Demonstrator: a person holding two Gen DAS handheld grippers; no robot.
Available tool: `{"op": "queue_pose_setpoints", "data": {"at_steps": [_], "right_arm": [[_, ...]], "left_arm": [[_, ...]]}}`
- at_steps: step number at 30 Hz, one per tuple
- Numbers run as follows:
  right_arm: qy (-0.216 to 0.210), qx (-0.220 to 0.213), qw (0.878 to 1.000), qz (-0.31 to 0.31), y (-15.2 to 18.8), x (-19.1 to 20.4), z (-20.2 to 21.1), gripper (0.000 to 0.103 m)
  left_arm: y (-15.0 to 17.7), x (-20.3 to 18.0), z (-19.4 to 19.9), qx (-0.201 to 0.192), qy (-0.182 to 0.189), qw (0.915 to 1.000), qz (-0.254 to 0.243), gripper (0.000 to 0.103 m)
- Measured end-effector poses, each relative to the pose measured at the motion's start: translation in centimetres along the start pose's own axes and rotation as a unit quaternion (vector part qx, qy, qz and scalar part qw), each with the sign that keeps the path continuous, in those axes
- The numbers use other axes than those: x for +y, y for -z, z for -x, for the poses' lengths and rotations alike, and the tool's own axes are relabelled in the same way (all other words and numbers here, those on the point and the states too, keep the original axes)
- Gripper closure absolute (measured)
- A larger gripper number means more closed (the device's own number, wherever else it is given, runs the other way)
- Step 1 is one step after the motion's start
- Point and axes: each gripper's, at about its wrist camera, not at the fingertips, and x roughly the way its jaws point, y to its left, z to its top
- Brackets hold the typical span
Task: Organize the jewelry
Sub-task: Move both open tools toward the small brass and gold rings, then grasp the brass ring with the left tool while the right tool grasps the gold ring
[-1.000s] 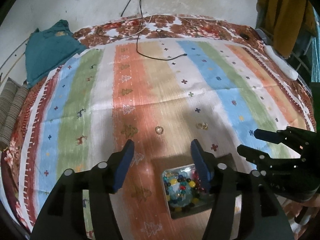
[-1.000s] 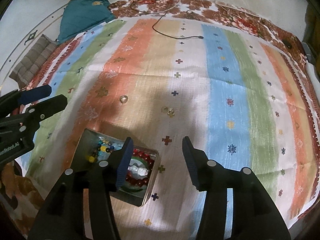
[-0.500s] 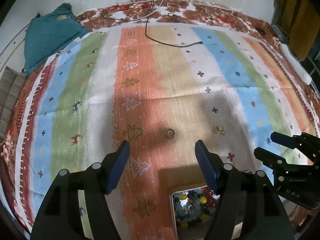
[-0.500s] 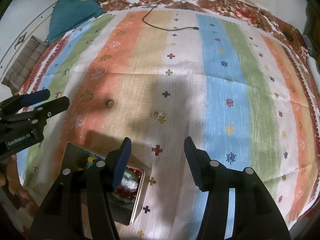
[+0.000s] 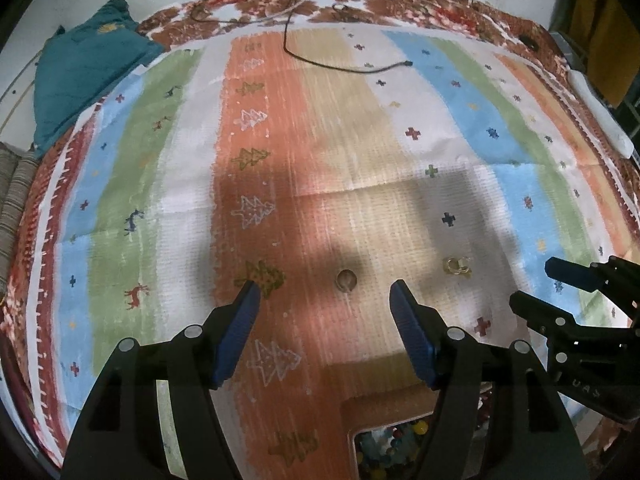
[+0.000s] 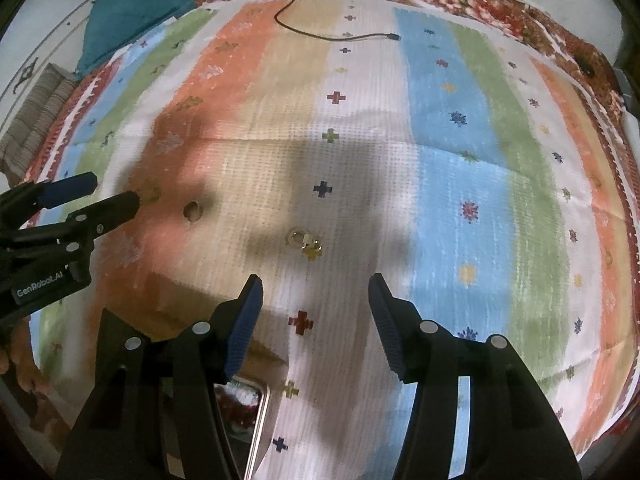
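A small ring (image 5: 346, 280) lies on the striped cloth just ahead of my open, empty left gripper (image 5: 325, 295); it also shows in the right wrist view (image 6: 192, 210). A pair of gold earrings (image 5: 456, 266) lies to its right, ahead of my open, empty right gripper (image 6: 316, 290), and shows in that view too (image 6: 305, 241). A metal box (image 5: 394, 454) holding coloured beads sits at the near edge; its rim shows in the right wrist view (image 6: 258, 420). Each gripper shows in the other's view, the right (image 5: 538, 282) and the left (image 6: 112, 192).
A striped bedcloth (image 5: 360, 160) covers the bed. A black cable (image 5: 344, 68) lies at the far end. A teal garment (image 5: 84, 68) lies at the far left, and a white object (image 5: 600, 120) along the right edge.
Both grippers have moved forward from over the bead box toward the ring and the earrings. The box has slid to the bottom of both views. Both stay open.
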Motion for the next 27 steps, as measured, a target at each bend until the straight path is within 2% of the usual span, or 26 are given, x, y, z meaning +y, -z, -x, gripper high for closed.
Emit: {"op": "queue_pose_setpoints", "data": {"at_steps": [15,24,27], "right_arm": [[0.003,0.034,0.999,0.003,-1.3,-0.1,-3.6,0.048],[0.005,0.044,0.999,0.007,-2.0,0.2,-5.3,0.048],[0.002,0.046,0.999,0.006,-2.3,0.3,-5.7,0.048]], "left_arm": [[-1.1,-0.8,-4.1,0.045,0.004,0.9986,-0.029,0.039],[-1.3,-0.4,-6.4,0.075,0.004,0.9968,-0.027,0.05],[-1.3,-0.2,-6.8,0.081,0.008,0.9964,-0.024,0.05]]}}
